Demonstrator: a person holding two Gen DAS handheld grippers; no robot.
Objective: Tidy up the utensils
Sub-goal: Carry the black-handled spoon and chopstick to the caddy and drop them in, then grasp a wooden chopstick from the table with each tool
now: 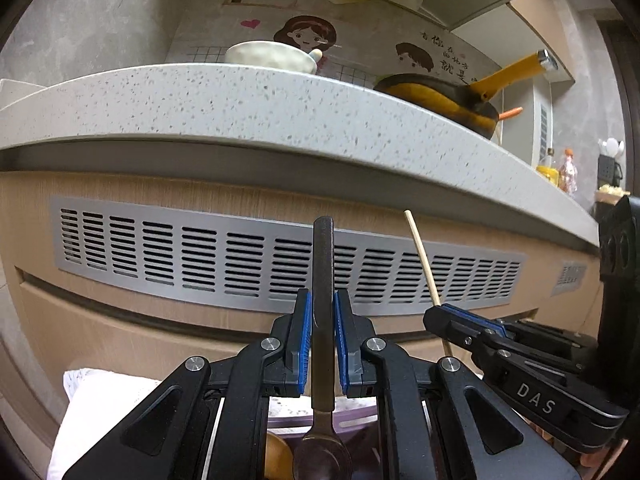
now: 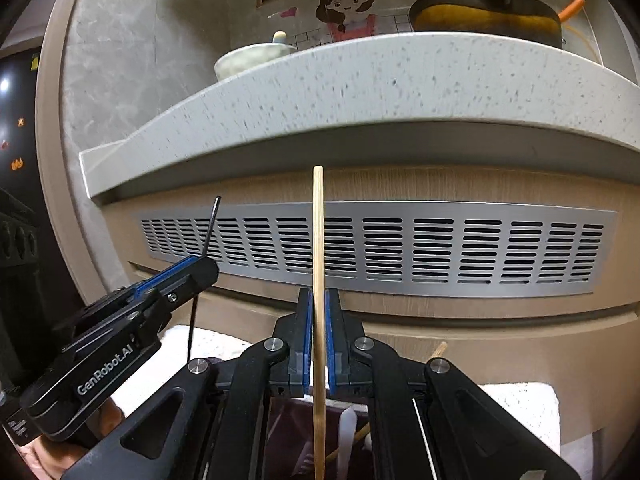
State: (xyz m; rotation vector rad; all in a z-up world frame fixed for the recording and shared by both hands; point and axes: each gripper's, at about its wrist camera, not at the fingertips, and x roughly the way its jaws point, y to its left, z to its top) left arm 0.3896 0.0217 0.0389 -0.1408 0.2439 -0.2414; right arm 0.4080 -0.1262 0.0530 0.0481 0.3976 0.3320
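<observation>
My left gripper [image 1: 322,300] is shut on a dark metal spoon [image 1: 322,264], handle pointing up, bowl down near the bottom of the left wrist view. My right gripper [image 2: 319,300] is shut on a wooden chopstick [image 2: 318,240] held upright. Each gripper shows in the other's view: the right one [image 1: 440,310] with the chopstick [image 1: 420,256], the left one [image 2: 200,264] with the spoon handle [image 2: 211,228]. Both hang in front of a cabinet, below the countertop edge [image 1: 240,108]. A purple tray [image 1: 360,420] with other utensils lies below, mostly hidden.
A speckled countertop [image 2: 400,76] juts out overhead with a white bowl [image 1: 272,56] and a yellow-handled pan [image 1: 452,100] on it. A grey vent grille [image 1: 200,256] faces me on the wooden cabinet. White cloth [image 1: 104,400] lies under the tray.
</observation>
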